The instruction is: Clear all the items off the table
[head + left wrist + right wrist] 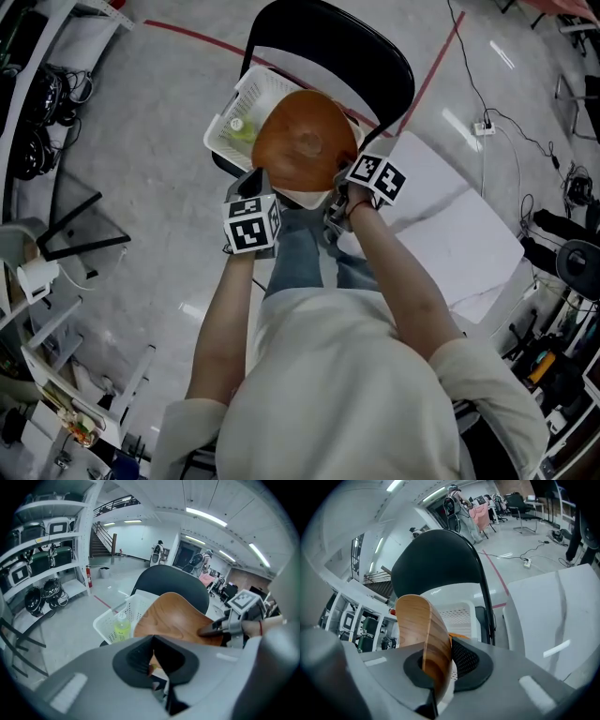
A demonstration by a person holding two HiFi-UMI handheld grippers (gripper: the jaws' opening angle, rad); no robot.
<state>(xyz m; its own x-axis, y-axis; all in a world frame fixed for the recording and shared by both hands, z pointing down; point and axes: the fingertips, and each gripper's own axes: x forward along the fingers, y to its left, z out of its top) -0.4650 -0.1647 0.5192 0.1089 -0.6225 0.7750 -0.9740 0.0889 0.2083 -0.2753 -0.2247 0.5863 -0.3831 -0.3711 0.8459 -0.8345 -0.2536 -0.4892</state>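
Left gripper (257, 180) clamps the wooden bowl (305, 141) at its 7 o'clock rim; right gripper (343, 184) pinches the 4 o'clock rim. The bowl hangs over a white basket (228, 111) holding a bottle (238, 126), on the black chair (328, 37) at 12 o'clock.

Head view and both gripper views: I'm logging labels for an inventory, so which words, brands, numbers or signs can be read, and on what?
No text is readable.
Bottle in the white basket: any label is too small and blurred to read.
Square markers on the gripper cubes: black-and-white patterns, no letters.
Wooden bowl: no print visible.
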